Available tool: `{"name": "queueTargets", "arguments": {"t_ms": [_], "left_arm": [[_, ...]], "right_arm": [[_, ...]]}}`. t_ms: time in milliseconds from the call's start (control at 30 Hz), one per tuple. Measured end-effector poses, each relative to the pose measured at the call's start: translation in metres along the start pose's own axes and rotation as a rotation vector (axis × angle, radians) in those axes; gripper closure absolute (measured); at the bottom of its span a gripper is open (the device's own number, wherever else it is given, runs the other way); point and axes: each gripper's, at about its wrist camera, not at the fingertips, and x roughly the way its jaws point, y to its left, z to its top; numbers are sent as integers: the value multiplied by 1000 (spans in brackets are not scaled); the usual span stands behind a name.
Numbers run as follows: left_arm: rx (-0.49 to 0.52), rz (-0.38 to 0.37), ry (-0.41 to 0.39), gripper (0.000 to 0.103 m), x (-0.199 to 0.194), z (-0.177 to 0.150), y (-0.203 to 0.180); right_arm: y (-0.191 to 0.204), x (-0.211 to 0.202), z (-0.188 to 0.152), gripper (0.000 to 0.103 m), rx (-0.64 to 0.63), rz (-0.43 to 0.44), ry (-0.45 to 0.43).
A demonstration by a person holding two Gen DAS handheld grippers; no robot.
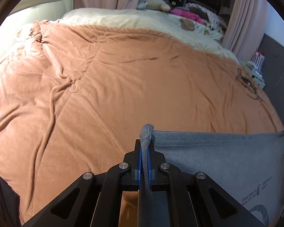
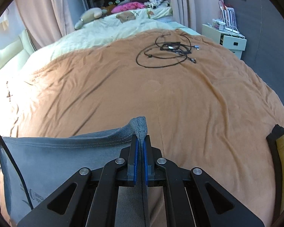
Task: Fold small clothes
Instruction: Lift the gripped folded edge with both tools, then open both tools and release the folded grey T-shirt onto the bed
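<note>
A grey garment (image 1: 217,157) is held stretched between two grippers above an orange blanket (image 1: 104,87) on a bed. One corner is pinched by the left gripper (image 1: 145,143), its jaws clamped tight; the other corner is pinched likewise by the right gripper (image 2: 141,141). Black cables (image 2: 166,53) are seen at one o'clock in the right view.

Landmark: cables (image 2: 167,52) lying on the blanket (image 2: 104,94)
Toward the camera from the cables: bare blanket, open passage
Left of the cables: bare, rumpled folds (image 1: 47,43)
Beyond the cables: plush toys (image 2: 89,16)
Right of the cables: nightstand (image 2: 224,37)
</note>
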Motion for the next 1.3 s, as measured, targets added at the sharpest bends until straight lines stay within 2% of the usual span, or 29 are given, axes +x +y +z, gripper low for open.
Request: {"name": "queueTargets", "arguments": {"t_ms": [167,233,367,400,433,467,500,533,767,933,1100,1300], "left_arm": [[-4,51,93,98,48,-11,1],[-8,67,153,94,67,-17,1],[9,78,169,87,71,-23,-3],[17,82,163,79,68,-22,-4],[21,89,156,68,64,-22,-5],[22,96,143,63,59,-20,-5],[22,97,123,58,52,-19,-7],[23,91,108,58,46,-18,-8],[53,16,78,58,4,-34,-25],[91,-9,138,58,7,-58,-37],[122,12,209,58,13,-85,-42],[214,50,229,58,-7,-125,-61]], "right_arm": [[-1,49,-1,102,11,-34,76],[-1,67,-4,101,18,-41,116],[1,82,-10,95,43,-47,176],[2,80,-10,87,39,-54,174],[4,77,-9,73,29,-64,166],[6,73,-7,63,20,-66,152],[8,65,-5,48,16,-62,132],[6,61,-5,46,16,-58,118],[22,16,-25,46,-68,-8,97],[26,0,-51,47,-115,46,138],[28,-1,-71,50,-172,52,211],[26,-9,-88,51,-213,51,262]]}}
